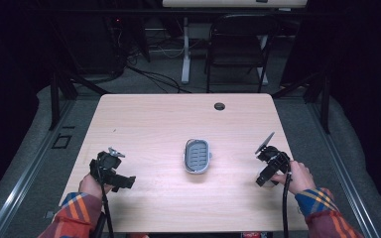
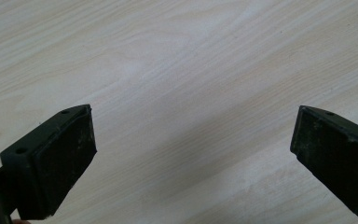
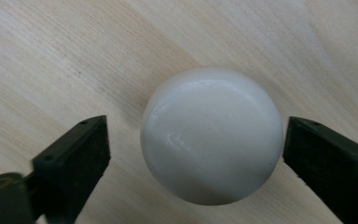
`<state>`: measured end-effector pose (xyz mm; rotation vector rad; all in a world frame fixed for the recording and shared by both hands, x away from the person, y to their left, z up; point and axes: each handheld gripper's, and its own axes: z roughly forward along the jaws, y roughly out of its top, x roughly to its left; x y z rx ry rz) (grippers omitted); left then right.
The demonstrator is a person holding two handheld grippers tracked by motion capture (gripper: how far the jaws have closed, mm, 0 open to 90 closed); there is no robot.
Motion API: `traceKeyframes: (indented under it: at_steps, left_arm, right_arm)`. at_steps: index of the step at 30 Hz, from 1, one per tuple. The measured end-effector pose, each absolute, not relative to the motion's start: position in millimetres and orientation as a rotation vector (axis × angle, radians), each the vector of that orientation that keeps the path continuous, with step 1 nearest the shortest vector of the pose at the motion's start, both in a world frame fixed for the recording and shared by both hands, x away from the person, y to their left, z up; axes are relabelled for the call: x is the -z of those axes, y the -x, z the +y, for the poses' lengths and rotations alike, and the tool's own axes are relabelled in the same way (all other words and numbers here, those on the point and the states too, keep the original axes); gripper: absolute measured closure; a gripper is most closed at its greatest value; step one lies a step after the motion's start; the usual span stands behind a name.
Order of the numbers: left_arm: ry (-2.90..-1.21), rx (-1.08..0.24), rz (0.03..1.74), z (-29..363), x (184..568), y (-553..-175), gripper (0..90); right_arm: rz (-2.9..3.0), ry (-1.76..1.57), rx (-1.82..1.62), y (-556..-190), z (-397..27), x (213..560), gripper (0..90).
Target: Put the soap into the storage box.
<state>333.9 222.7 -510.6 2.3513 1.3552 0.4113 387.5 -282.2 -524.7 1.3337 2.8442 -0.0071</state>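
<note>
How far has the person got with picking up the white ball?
Done: the right tool sits around the white ball, which lies on the table. In hand: closing in, with gaps both sides. Left: gripping and lifting. The left tool is open and holds nothing; the grey dish looks empty.

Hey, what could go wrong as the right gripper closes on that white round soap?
The smooth white rounded soap sits between the right gripper's jaws with gaps on both sides; its curved, glossy surface could squirt out as they close. A loose hold might drop it before it reaches the grey oval soap dish at the light wooden table's centre.
</note>
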Motion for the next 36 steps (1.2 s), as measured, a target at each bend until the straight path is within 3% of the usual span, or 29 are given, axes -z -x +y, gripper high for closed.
traceKeyframes:
  at_steps: [1,16,20,36]
  left_arm:
    - [-2.352,-0.411,1.356,223,511,-334,0.2]
    - [-2.359,-0.401,1.356,222,511,-334,0.1]
    - [-2.363,-0.396,1.355,222,512,-335,0.2]
    - [-2.369,-0.395,1.356,222,512,-335,0.2]
  right_arm:
    - [2.784,-1.419,-0.121,-383,-281,531,11.5]
    - [2.788,-1.404,-0.041,-389,-277,537,18.0]
    - [2.795,-1.385,0.010,-391,-276,538,23.3]
    - [2.785,-1.401,-0.017,-391,-277,543,24.0]
